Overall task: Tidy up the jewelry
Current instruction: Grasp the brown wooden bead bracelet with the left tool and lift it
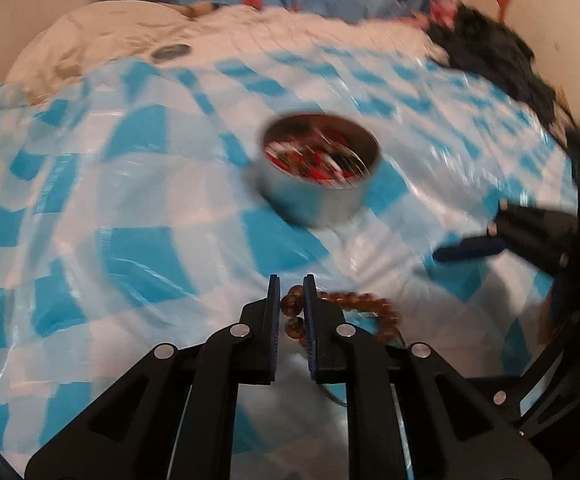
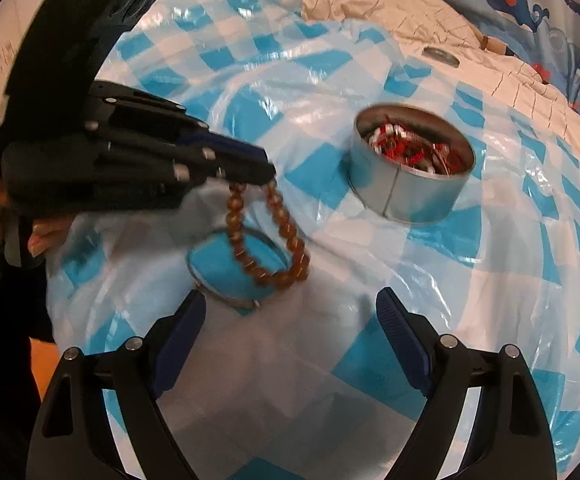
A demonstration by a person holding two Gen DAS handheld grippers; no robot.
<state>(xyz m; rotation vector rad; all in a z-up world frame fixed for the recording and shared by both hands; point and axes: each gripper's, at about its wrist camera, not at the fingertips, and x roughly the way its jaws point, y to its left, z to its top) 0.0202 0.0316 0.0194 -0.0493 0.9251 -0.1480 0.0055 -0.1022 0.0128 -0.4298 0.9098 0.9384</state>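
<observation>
Nearest the right wrist camera, the right gripper (image 2: 290, 320) stands with its blue-padded fingers spread wide and nothing between them, hovering over the blue-and-white checked plastic sheet (image 2: 489, 280) short of the round silver metal tin (image 2: 405, 196). Left of that tin, the left gripper (image 2: 264, 170) reaches in with its black fingers pinched together on the amber-brown beaded bracelet (image 2: 268, 236), which hangs down as a loose loop from the fingertips. The left wrist view confirms it: a few beads are caught between the two pads (image 1: 276, 312) and the remainder of the strand trails off to the right. Directly below the dangling loop, still left of the tin and nearer the camera, a thin silver wire bangle (image 2: 234, 268) lies flat on the sheet. I judge the bracelet to be light and limp, its smooth round beads apt to roll or slip between the pads, so a grip across the strand, squeezing one or two beads squarely, looks soundest. The tin itself, already filled with red, white and dark jewellery, sits well beyond the left fingertips. Further right and behind the tin, a small round silver lid (image 2: 441, 56) rests on the cream quilted bedding (image 2: 369, 4).
</observation>
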